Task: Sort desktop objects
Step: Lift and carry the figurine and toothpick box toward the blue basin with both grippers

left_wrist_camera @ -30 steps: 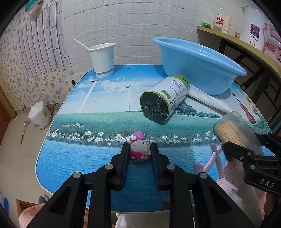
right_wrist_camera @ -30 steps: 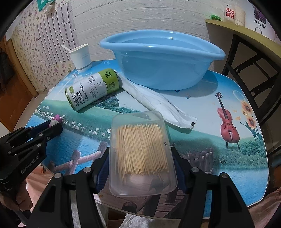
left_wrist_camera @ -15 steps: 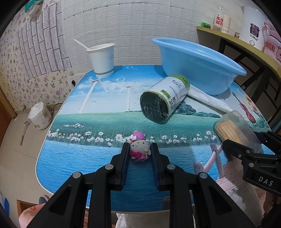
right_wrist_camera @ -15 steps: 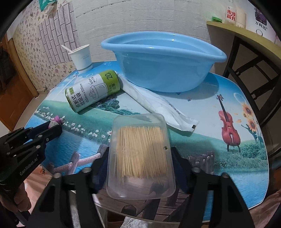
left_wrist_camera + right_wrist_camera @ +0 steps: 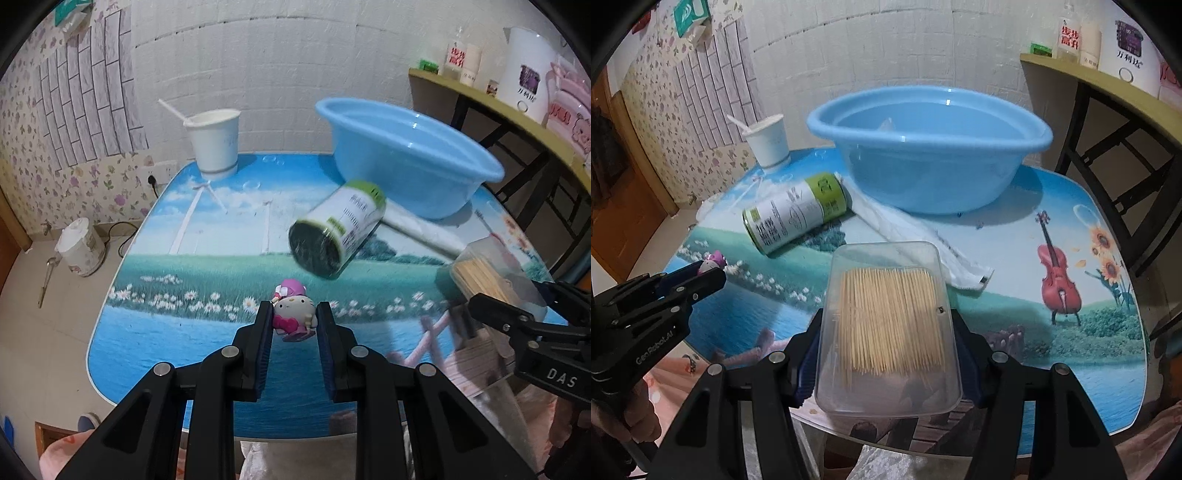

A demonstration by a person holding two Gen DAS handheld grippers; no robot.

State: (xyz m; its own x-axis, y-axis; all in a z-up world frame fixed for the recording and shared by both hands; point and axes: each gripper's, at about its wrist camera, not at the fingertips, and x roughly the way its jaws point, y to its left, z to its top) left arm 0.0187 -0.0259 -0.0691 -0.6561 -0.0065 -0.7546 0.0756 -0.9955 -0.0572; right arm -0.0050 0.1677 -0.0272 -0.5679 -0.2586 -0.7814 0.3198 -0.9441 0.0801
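My left gripper [image 5: 294, 314] is shut on a small Hello Kitty figure [image 5: 294, 312] and holds it above the near edge of the picture-printed table [image 5: 207, 266]. My right gripper [image 5: 888, 328] is shut on a clear plastic box of toothpicks [image 5: 888, 325], held above the table's front edge; the box also shows in the left wrist view [image 5: 491, 273]. A blue plastic basin [image 5: 929, 147] stands at the back of the table. A green-and-white roll of bin bags [image 5: 796, 212] lies on its side in front of the basin.
A white paper cup with a spoon [image 5: 214, 142] stands at the back left. A white folded packet [image 5: 916, 236] lies between the roll and the basin. A shelf with bottles and a kettle [image 5: 517, 74] is at the right. A bucket [image 5: 79, 251] sits on the floor at left.
Both grippers have risen with their loads: the Hello Kitty figure and the toothpick box sit higher above the table, and the views have tilted up and moved forward a little.
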